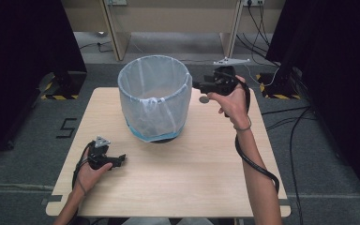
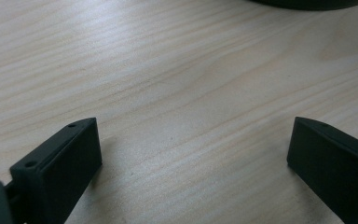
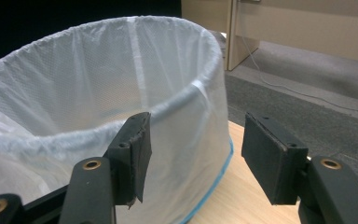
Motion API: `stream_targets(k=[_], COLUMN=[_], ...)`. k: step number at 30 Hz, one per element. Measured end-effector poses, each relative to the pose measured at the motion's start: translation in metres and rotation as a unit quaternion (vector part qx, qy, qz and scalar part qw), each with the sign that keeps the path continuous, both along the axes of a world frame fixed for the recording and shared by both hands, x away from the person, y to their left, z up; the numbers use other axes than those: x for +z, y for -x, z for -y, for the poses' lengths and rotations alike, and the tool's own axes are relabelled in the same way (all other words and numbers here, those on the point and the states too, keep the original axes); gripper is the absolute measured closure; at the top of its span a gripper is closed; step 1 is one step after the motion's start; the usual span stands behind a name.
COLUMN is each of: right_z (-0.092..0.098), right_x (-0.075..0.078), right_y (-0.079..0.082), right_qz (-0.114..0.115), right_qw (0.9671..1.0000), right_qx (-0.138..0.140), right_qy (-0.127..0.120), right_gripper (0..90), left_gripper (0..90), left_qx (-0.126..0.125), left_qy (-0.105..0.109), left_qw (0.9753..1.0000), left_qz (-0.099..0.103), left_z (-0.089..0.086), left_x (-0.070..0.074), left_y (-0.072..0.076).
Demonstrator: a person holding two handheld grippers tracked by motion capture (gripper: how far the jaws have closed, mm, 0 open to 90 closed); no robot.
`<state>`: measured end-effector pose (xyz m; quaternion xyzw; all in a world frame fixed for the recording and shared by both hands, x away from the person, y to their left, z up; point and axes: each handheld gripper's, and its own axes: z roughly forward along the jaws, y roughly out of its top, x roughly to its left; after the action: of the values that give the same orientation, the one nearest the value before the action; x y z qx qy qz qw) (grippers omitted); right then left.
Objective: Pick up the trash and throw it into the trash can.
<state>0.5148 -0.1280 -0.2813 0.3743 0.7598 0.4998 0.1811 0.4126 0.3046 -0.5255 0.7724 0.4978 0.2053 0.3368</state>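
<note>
At the near left of the table (image 1: 192, 187), the left gripper (image 1: 120, 160) rests low over the bare wood, held in the person's left hand (image 1: 91, 171). In the left gripper view its jaws stand wide apart with nothing between them but wood grain, so it is released and empty. It points right and a little far, toward the base of the bin, and a dark curved edge at the top of that view is probably that base.

Farther in, near the middle of the table and slightly left of centre, stands one round bin (image 1: 154, 98), upright, lined with a white plastic bag (image 3: 98, 74) that is folded over the rim and hangs down the outside; a blue edge shows near the bottom. The inside looks empty as far as can be seen.

Just right of the bin and toward the far edge, the right gripper (image 1: 198, 86) is held up at rim height in the right hand (image 1: 234, 101), pointing left at the bin. In the right gripper view its jaws are open and hold nothing, and the lined rim lies just ahead of them and to their left, close to the left jaw but apart from it. This gripper is clearly the nearer to the rim, so any move on the bag would likely fall to it.

A small dark round mark (image 1: 204, 99) sits on the table below the right gripper; what it is cannot be told.

Counted: one bin, one bag, two grippers.
</note>
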Motion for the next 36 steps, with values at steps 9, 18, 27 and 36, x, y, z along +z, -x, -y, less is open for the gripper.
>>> stream_targets(k=[9,18,27,36], right_z=[0.022,0.038,0.041,0.044], right_x=[-0.012,-0.036,-0.055,-0.079], right_y=[0.012,0.024,0.033,0.041], right_qz=[0.004,-0.001,-0.005,-0.012], right_qw=[0.9999,0.9998,0.9997,0.9994], right_qx=[-0.008,-0.018,-0.024,-0.030], right_qy=[-0.008,-0.007,0.005,0.012], right_gripper=[42.6,42.5,42.5,42.0], left_gripper=[2.0,2.0,2.0,2.0], left_qx=[0.000,0.000,0.000,0.000], left_qy=[0.000,0.000,0.000,-0.001], left_qw=[1.0000,1.0000,1.0000,1.0000], left_qz=[0.000,0.001,0.001,0.000], left_z=[0.000,0.000,0.000,0.000], left_x=[0.000,0.000,0.000,0.000], left_y=[0.000,0.000,0.000,0.000])
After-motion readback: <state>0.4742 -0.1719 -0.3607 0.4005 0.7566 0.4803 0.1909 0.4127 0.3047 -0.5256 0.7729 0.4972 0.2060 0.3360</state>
